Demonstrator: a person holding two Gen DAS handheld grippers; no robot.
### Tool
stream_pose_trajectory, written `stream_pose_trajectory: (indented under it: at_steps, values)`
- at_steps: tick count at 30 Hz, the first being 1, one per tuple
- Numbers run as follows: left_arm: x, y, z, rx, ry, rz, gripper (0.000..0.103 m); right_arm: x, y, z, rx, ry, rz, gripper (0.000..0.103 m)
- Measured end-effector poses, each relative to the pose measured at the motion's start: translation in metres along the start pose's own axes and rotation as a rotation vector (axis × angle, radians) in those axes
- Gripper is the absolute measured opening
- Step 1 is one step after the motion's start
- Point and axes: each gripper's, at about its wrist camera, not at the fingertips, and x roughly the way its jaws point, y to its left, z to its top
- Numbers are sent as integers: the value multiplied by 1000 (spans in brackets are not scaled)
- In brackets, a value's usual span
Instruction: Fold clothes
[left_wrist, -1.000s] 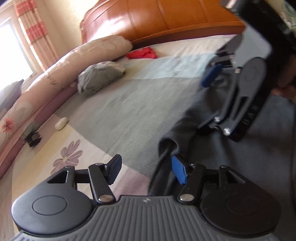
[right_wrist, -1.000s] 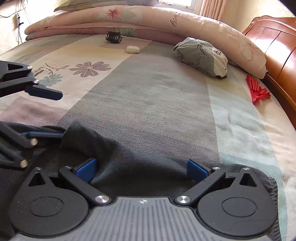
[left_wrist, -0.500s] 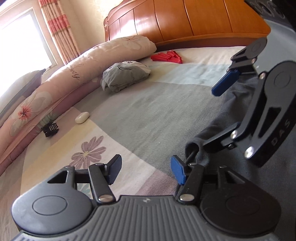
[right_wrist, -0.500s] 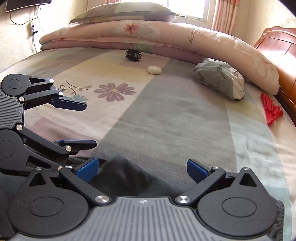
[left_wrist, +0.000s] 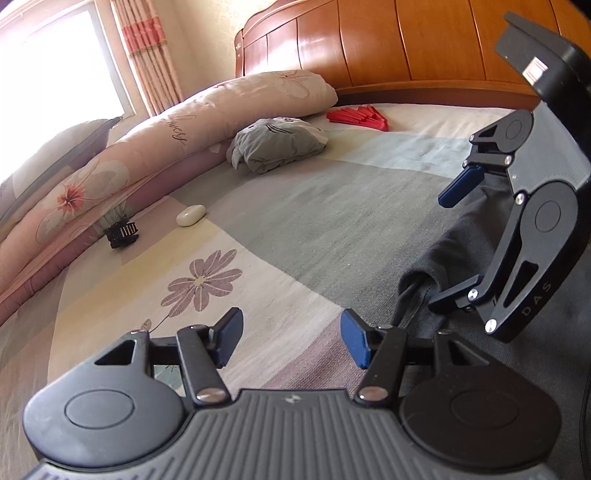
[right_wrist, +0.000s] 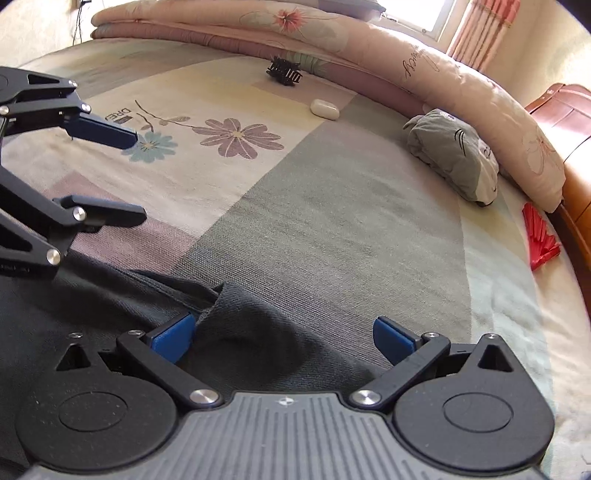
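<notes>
Both grippers had lifted and drawn back over the last second, so that more of the patterned bedspread (right_wrist: 332, 229) showed ahead of each camera than a second earlier, when the dark cloth filled the foreground. At this moment the left gripper (left_wrist: 291, 341) stood with its blue pads spread wide and nothing between them, over bare bedspread just off the garment's edge. The right gripper (right_wrist: 284, 334) was likewise spread, its left pad touching a raised fold of the dark grey garment (right_wrist: 258, 332) but not pinching it. That garment lay on the near part of the bed, under and behind the right gripper, and to the right of the left gripper (right_wrist: 99, 170), with its upper edge running roughly across the right wrist view from the left gripper's fingers toward the right side. By my judgement the right gripper was the nearer of the two, already on the cloth, while the left would have had to come in sideways to reach the corner beside it. A rolled grey garment (left_wrist: 277, 142) sat well apart, near the long floral pillow (left_wrist: 177, 129).
</notes>
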Motion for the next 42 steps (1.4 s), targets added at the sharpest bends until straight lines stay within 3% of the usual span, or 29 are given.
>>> stream_pose_trajectory:
  at_steps: [13, 19, 21, 25, 29, 32, 36, 39, 42]
  values:
    - [-11, 12, -7, -49, -1, 13, 58, 20, 6, 8, -98, -90, -161, 103]
    - [-23, 22, -8, -81, -5, 34, 59, -18, -6, 18, -10, -128, -67, 103]
    - [-25, 25, -8, -95, -6, 30, 59, -27, -3, 13, -18, -86, -8, 103]
    - [-26, 28, -9, -136, 2, 15, 59, -12, 17, -3, -69, 0, 1, 103]
    - [-31, 27, -10, -161, 18, 3, 59, 8, 6, 6, 79, -29, 34, 103]
    - [-42, 27, -10, -158, 31, 5, 60, -4, -11, 9, 155, -51, 14, 103]
    - [-54, 27, -11, -203, 62, -69, 60, -46, -35, -18, 191, -88, 80, 103]
    - [-61, 15, -10, -231, 71, -195, 61, -71, -50, -56, 225, -81, 145, 103]
    - [-61, -4, -11, -252, 99, -306, 63, -74, -63, -94, 265, -35, 132, 103]
